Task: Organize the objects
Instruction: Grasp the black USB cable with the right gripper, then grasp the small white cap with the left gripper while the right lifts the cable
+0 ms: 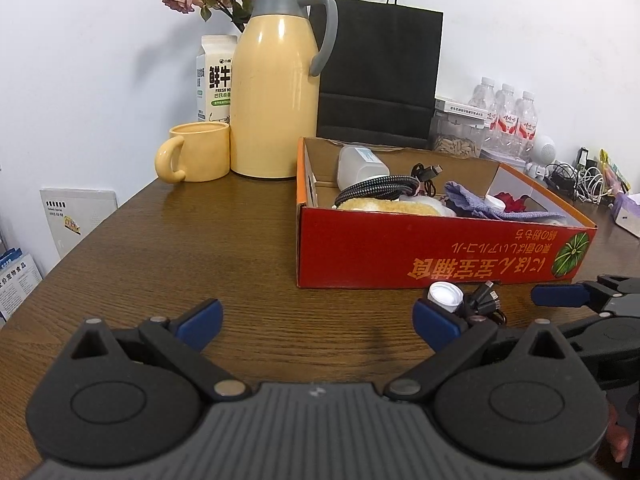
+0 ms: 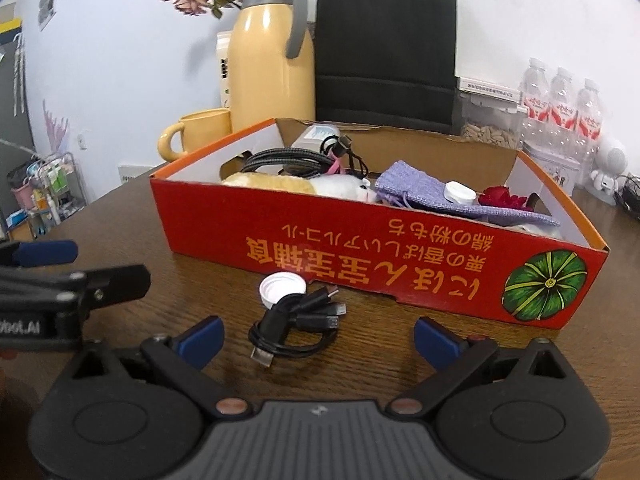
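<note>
1. Left wrist view: my left gripper [image 1: 318, 322] hangs over bare table [image 1: 160, 248], fingers wide apart with nothing between them. I judge it parked clear of the work, leaving room for the other hand. The tip of my right gripper [image 1: 560, 295] shows at the right edge, near the cable [image 1: 486, 300].
2. Same view, containers: the red box [image 1: 440, 252] stands open-topped on the table. Inside lie a white bottle [image 1: 360, 166] on its side, a braided cord [image 1: 380, 190], a plush toy [image 1: 388, 206], a purple pouch [image 1: 476, 200] and something red [image 1: 512, 200] at the far end. A mug [image 1: 198, 152] and flask [image 1: 274, 92] stand behind, outside the box.
3. Right wrist view: my right gripper [image 2: 318, 340] points down at the coiled black cable [image 2: 292, 320], fingers spread wide, pads not touching it. The coil lies on the table just before the box wall [image 2: 360, 264], with a white cap [image 2: 282, 288] touching its far side.
4. Same view, judgement: the cable and cap are the items left outside; the wide opening suits straddling the loose coil. A small white case [image 2: 460, 192] rests on the pouch inside.
</note>
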A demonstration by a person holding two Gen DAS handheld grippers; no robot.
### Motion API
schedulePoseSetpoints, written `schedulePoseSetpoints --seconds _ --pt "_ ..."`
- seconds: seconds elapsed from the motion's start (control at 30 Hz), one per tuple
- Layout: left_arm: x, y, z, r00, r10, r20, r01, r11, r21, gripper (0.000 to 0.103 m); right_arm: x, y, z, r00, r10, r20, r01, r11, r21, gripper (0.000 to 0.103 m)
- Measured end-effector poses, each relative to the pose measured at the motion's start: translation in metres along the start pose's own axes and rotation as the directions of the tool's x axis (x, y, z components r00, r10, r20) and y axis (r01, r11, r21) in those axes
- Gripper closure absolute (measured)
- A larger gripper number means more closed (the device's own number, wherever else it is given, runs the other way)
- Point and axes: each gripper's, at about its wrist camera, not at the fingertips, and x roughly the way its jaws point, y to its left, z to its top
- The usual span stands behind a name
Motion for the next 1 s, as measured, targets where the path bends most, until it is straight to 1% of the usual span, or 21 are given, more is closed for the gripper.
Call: schedulePoseSetpoints --seconds 0.03,0.07,0.1,0.13,0.17,0.2,0.3,0.67,0.8,1.0 --pt "0.000 0.000 0.000 1.000 0.001 0.000 -0.001 1.000 0.001 0.000 0.001 0.000 0.000 1.000 0.000 -0.004 0.000 1.000 0.004 0.009" --pt "0.000 0.000 0.000 1.000 0.002 -0.001 -0.002 1.000 0.003 0.000 0.002 -0.001 0.000 1.000 0.005 -0.008 -0.005 1.000 0.008 0.018" --pt "0.000 0.000 0.000 1.000 0.001 0.000 -0.001 1.000 0.003 0.000 0.003 0.000 0.001 1.000 0.015 -0.010 -0.015 1.000 0.012 0.031" --pt "0.000 0.000 0.000 1.000 0.002 0.000 -0.002 1.000 0.002 0.000 0.003 0.000 0.001 1.000 0.023 -0.013 -0.023 1.000 0.014 0.037" --pt "0.000 0.000 0.000 1.000 0.002 -0.001 -0.002 1.000 0.002 0.000 0.003 0.000 0.001 0.999 0.035 -0.014 -0.035 0.999 0.015 0.050" --pt "0.000 0.000 -0.001 1.000 0.002 -0.002 -0.002 1.000 0.002 0.000 0.002 0.000 0.000 0.999 0.038 -0.008 -0.038 0.999 0.013 0.056" --pt "0.000 -0.001 -0.001 1.000 0.002 -0.003 -0.002 1.000 0.002 0.000 0.000 0.001 0.000 0.999 0.043 0.001 -0.043 0.999 0.009 0.056" --pt "0.006 -0.002 -0.003 0.999 0.000 -0.032 0.000 1.000 0.003 0.000 -0.014 -0.001 0.001 0.996 0.024 0.082 -0.023 1.000 -0.011 0.056" --pt "0.012 -0.004 0.000 0.999 -0.030 -0.046 0.030 1.000 0.000 0.000 -0.023 -0.008 0.001 0.992 0.013 0.122 -0.013 1.000 -0.002 0.056" --pt "0.020 -0.027 0.003 0.997 -0.035 -0.066 0.039 0.997 0.063 0.000 -0.033 -0.025 0.000 0.988 -0.002 0.152 -0.001 1.000 0.021 0.056"
